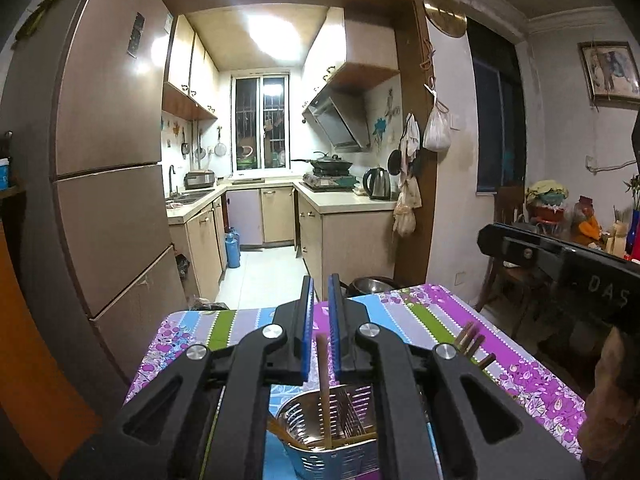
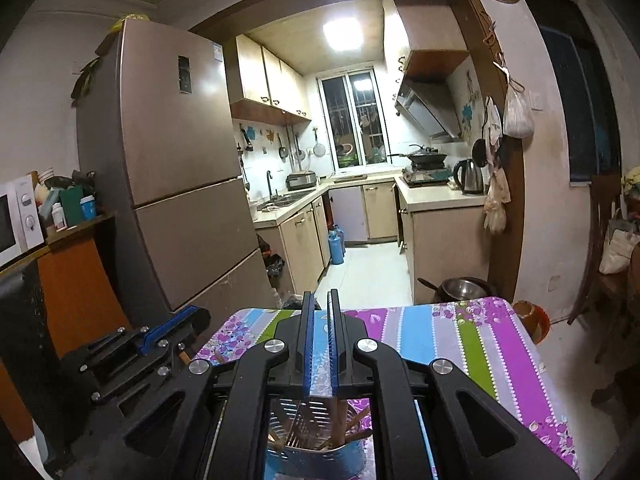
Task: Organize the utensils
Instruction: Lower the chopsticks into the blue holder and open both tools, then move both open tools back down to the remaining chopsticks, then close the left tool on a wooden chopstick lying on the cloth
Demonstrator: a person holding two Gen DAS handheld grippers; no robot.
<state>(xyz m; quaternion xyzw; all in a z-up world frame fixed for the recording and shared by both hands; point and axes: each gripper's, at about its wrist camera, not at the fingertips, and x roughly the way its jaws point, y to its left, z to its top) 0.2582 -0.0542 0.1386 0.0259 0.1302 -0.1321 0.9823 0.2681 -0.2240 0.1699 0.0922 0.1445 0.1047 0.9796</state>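
A desk [image 1: 440, 312] covered in a striped, flowered cloth of purple, blue and green stands before an open kitchen doorway. At its near edge sits a perforated metal utensil holder [image 1: 320, 432] with wooden chopsticks [image 1: 325, 384] standing and leaning inside it. The left gripper [image 1: 321, 304] hangs just above the holder, its blue-padded jaws drawn narrow with nothing between the tips; one chopstick rises behind them. The right gripper [image 2: 321, 312] hangs over the same holder, jaws likewise nearly shut and empty. More chopstick ends [image 1: 472, 340] poke up to the right. A tall fridge [image 2: 168, 168] stands far left.
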